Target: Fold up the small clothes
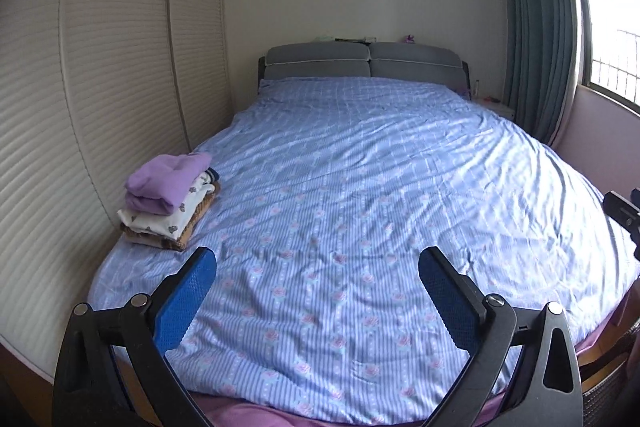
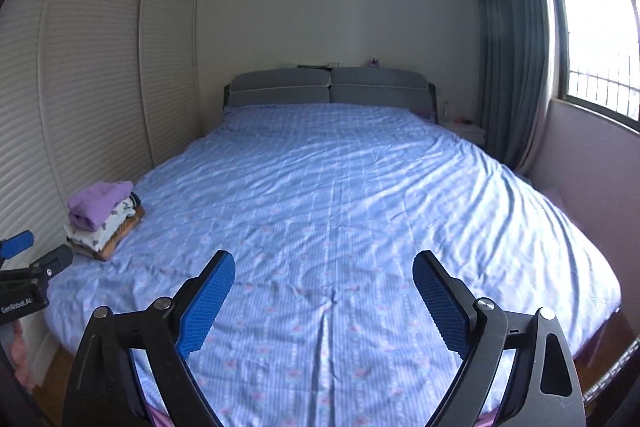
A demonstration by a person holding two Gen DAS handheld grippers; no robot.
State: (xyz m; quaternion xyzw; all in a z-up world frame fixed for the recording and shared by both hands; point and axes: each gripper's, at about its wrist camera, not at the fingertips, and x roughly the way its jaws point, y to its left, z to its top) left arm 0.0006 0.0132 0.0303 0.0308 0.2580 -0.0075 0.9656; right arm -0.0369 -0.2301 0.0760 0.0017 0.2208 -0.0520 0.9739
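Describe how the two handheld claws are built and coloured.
Both look alike: the left claw and right claw have matte black angular linkage arms joined by round silver pivot pins, ending in flat fingers faced with bright blue dimpled pads. In the right wrist view, the left unit's body carries white "GenRobot.AI" lettering.

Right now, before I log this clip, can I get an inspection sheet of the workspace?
Surface: bed under a blue striped floral cover, wrinkled, nothing spread out on it.
Job's things: folded stack near the bed's left edge, purple garment on top, white patterned and brown pieces beneath.
Clutter: small items on the headboard, too small to identify.
Tongs: left tongs open, empty; right tongs open, empty.
Cables: nothing seen.
Surroundings: slatted wardrobe doors on the left, teal curtain and window on the right.
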